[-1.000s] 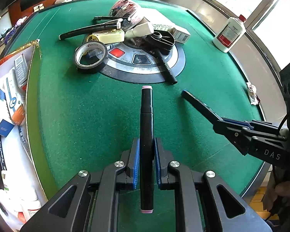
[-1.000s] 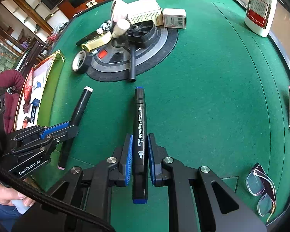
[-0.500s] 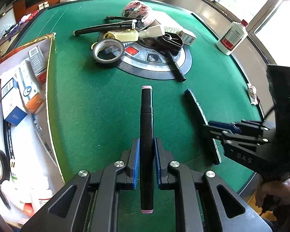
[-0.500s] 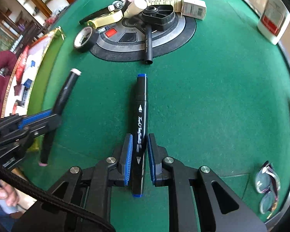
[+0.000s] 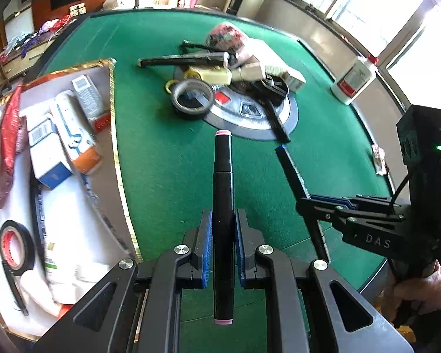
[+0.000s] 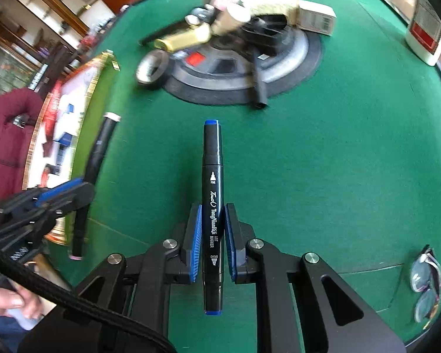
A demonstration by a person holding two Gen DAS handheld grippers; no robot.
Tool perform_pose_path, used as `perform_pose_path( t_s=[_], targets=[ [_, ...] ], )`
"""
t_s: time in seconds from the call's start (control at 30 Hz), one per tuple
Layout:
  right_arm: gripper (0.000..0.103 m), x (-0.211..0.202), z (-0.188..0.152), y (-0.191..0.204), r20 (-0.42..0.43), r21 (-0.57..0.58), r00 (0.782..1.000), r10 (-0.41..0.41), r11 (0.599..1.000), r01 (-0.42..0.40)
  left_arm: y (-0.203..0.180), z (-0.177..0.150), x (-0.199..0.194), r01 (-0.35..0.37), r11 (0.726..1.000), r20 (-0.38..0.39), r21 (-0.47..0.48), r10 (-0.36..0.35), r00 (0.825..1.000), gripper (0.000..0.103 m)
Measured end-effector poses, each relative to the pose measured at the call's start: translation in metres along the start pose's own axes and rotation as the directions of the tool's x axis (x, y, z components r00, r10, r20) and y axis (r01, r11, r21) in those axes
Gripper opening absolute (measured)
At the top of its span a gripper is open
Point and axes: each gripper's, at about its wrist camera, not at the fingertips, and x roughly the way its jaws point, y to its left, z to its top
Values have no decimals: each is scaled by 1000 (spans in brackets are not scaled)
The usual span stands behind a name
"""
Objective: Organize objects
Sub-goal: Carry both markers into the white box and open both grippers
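The left gripper point(image 5: 222, 245) pinches a pink-capped marker point(image 5: 222, 194) above the green table point(image 5: 167, 158), just right of the tray's point(image 5: 114, 135) gold rim. The right gripper point(image 6: 213, 242) pinches a blue-capped marker point(image 6: 212, 194) over open felt. Both markers' lower ends are partly hidden by the jaws.

The tray's near corner is cut off and its contents smear with blur: a tape roll point(image 5: 13, 247), boxes point(image 5: 48, 153) and a red packet point(image 5: 8, 144) can be made out.

Farther off, the central pile point(image 5: 220, 70) is blurred; a tape ring point(image 5: 192, 98) and a black pen point(image 5: 276, 120) show. A white bottle point(image 5: 354, 81) stands beyond. Glasses point(image 6: 426, 282) lie at the frame's edge.
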Motion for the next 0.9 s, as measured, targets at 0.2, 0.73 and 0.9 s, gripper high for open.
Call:
perform_pose_path(
  t_s=[0.2, 0.73, 0.9],
  targets=[
    [13, -13, 14, 54, 21, -73, 995, 101, 992, -99, 30, 2, -33, -5, 999, 63, -48, 8, 998, 11],
    [13, 62, 30, 194, -85, -218, 982, 169, 959, -183, 157, -30, -61, -105, 961, 62, -256, 124, 990, 12],
    [13, 81, 27, 199, -100, -219, 987, 127, 965, -147, 170, -36, -54, -106, 956, 44, -273, 123, 991, 12]
  ],
)
